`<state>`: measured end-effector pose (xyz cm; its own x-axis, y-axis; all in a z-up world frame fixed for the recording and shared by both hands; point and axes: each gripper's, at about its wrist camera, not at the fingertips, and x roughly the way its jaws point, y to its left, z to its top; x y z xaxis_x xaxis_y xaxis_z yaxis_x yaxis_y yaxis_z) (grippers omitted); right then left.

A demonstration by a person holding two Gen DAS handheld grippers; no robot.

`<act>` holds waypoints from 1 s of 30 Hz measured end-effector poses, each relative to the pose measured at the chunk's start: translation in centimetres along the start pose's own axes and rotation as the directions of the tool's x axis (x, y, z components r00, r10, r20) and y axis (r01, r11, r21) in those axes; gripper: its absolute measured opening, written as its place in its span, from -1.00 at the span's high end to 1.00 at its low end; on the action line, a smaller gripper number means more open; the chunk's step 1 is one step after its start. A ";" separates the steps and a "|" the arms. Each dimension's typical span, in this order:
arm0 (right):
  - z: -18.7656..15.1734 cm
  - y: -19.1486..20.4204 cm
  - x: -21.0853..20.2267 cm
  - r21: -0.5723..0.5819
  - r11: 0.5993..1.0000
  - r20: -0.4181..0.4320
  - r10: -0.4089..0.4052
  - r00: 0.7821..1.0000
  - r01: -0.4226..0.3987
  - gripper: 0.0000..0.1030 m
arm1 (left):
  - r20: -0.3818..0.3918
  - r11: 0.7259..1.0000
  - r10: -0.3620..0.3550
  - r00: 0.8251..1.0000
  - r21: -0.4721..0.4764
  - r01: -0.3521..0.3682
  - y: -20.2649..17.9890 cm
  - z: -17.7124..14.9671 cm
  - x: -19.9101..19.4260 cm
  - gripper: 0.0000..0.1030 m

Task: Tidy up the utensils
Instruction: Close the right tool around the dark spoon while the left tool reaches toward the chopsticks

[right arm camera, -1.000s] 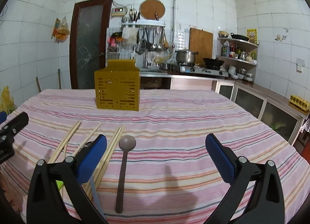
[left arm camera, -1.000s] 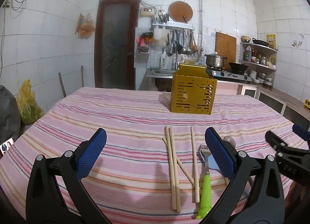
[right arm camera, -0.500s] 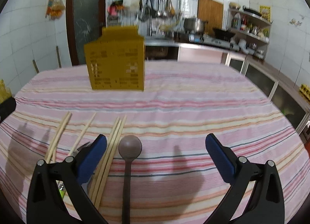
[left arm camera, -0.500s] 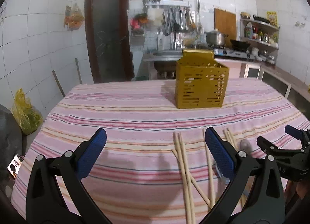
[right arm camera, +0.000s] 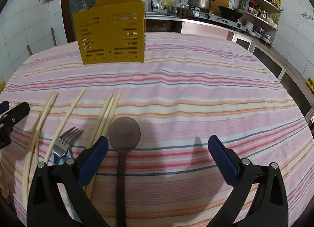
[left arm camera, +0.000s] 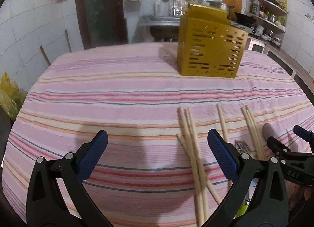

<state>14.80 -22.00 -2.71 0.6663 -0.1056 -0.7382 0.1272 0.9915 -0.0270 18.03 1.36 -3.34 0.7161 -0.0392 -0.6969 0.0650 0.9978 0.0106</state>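
— Where does the spoon (right arm camera: 124, 136) lie from your tongs?

— Flat on the counter (right arm camera: 196, 89), handle running toward me, bowl toward the yellow holder (right arm camera: 111, 34). It lies just inside the left finger of my right tongs (right arm camera: 158, 158), which stand wide and empty.

— And the left tongs (left arm camera: 157, 156)?

— Also wide, empty; chopsticks (left arm camera: 191, 148) lie lengthwise between their fingers, beside the right one. I judge the right nearer the spoon.

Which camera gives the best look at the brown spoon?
The right wrist view: the brown spoon lies whole, bowl and handle, between the open fingers. The left wrist view shows only its bowl at the right edge, behind the other gripper.
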 end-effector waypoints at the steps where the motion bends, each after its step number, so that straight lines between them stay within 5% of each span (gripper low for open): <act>1: 0.0 0.1 0.1 -0.003 1.000 -0.003 -0.002 1.000 0.002 -0.93 | -0.011 1.000 0.007 1.000 0.002 -0.007 0.1 0.0 0.3 -0.90; 8: 0.3 0.4 0.8 -0.010 1.000 -0.031 -0.007 0.999 0.007 -0.80 | -0.074 1.000 0.027 0.997 0.004 -0.026 0.0 0.6 1.6 -0.90; 23: 0.7 1.7 0.9 -0.029 0.998 -0.062 -0.050 0.997 0.048 -0.61 | -0.079 0.999 0.039 0.996 0.000 -0.039 0.8 0.9 1.5 -0.90; 30: 1.2 2.3 1.5 -0.049 0.998 -0.064 -0.036 0.997 0.033 -0.07 | -0.080 0.999 0.043 0.996 0.012 -0.042 0.4 0.9 1.7 -0.90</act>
<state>16.99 -19.93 -3.04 0.6131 -0.1364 -0.7782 0.1130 0.9900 -0.0845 19.84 1.66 -3.88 0.6600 0.0077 -0.7512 0.0434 0.9979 0.0483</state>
